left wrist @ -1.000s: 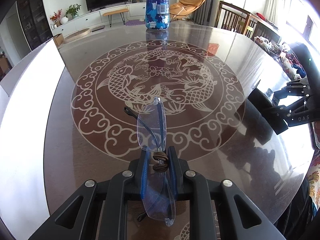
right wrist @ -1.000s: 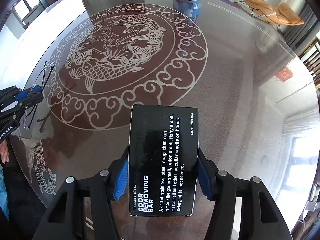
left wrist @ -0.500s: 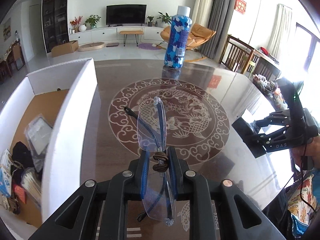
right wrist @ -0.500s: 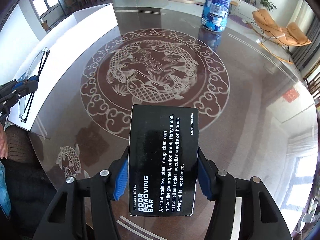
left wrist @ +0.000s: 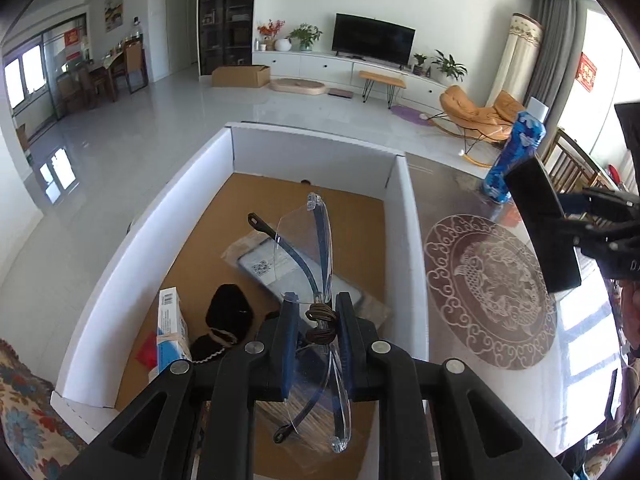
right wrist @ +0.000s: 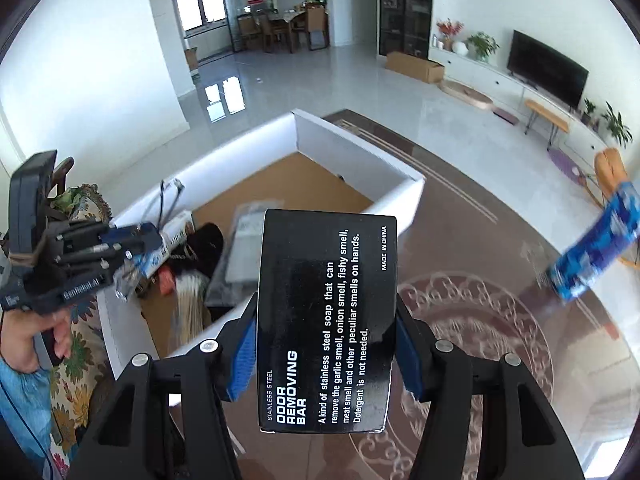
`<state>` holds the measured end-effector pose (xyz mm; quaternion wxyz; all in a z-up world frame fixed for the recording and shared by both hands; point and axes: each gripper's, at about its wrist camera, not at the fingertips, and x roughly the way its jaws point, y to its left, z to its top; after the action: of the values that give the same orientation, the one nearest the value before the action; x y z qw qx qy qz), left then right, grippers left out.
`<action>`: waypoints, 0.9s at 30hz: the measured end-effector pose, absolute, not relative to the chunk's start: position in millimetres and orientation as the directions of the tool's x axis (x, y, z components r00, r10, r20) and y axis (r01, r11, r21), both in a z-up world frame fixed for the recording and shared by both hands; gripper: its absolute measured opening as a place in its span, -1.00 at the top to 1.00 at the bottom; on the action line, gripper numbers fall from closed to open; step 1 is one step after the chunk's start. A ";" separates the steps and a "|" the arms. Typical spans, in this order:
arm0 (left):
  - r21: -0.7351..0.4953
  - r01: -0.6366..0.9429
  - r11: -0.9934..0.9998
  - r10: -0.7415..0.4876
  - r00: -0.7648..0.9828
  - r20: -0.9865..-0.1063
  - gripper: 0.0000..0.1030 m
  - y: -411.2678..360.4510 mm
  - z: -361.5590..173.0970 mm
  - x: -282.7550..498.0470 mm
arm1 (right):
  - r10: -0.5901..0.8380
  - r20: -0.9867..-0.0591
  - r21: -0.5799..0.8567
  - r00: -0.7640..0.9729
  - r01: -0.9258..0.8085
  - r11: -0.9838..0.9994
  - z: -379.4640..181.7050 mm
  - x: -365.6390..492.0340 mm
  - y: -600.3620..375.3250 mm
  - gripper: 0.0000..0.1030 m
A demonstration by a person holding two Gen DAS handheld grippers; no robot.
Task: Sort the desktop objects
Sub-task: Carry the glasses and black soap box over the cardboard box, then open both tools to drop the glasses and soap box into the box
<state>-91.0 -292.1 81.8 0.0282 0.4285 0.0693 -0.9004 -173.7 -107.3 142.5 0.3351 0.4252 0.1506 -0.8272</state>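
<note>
My left gripper (left wrist: 318, 320) is shut on clear safety glasses (left wrist: 316, 248) with blue arms, holding them by the bridge above the open white cardboard box (left wrist: 404, 184). My right gripper (right wrist: 326, 344) is shut on a black box labelled "Odor Removing Bar" (right wrist: 326, 320), held above the table near the box's right wall. In the left wrist view the black box (left wrist: 544, 236) and right gripper (left wrist: 576, 220) show at the right. In the right wrist view the left gripper (right wrist: 136, 248) shows at the left over the white box (right wrist: 360, 148).
Inside the white box lie a clear plastic packet (left wrist: 276, 268), a small blue-and-white carton (left wrist: 172, 328) and a black pouch (left wrist: 230, 312). A blue patterned bottle (left wrist: 514, 160) stands on the far side of the dark round table (left wrist: 492, 292). A floral cloth (left wrist: 24, 412) lies at the left.
Both grippers swung left and up from over the table toward the white box. The glasses now hang over the box's inside; the black box has come near its right wall.
</note>
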 end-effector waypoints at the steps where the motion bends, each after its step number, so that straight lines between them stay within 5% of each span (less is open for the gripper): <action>1: -0.102 0.120 -0.988 0.006 -0.619 -0.785 0.65 -297.9 74.9 -96.6 | -0.431 -0.803 0.028 -0.412 0.695 -0.718 142.6 -181.8 -127.8 -0.15; 9: -0.139 0.173 -0.975 0.028 -0.524 -0.851 0.65 -328.8 22.4 -126.6 | -0.380 -0.840 -0.053 -0.389 0.753 -0.655 83.1 -240.0 -249.2 -0.15; 18: -0.119 0.202 -0.972 0.019 -0.438 -0.899 0.63 -338.3 -6.7 -142.9 | -0.291 -0.899 -0.045 -0.328 0.730 -0.682 2.9 -288.5 -277.3 -0.21; 20: -0.103 0.201 -0.974 0.005 -0.437 -0.900 0.39 -337.0 -8.9 -143.5 | -0.277 -0.906 -0.041 -0.321 0.718 -0.695 -3.6 -295.0 -276.2 -0.46; 22: -0.069 0.214 -0.974 -0.033 -0.444 -0.896 -0.45 -334.5 -7.7 -141.1 | -0.295 -0.892 -0.039 -0.343 0.707 -0.706 0.2 -296.7 -270.7 -0.62; 27: -0.008 0.255 -0.967 -0.129 -0.519 -0.845 -0.50 -325.9 17.3 -127.1 | -0.353 -0.840 -0.016 -0.412 0.669 -0.743 32.8 -292.0 -247.0 -0.75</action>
<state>-127.1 -325.9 17.3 0.1105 0.4777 0.0654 -0.8691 -292.0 -247.0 32.8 0.3114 0.4440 0.1781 -0.8211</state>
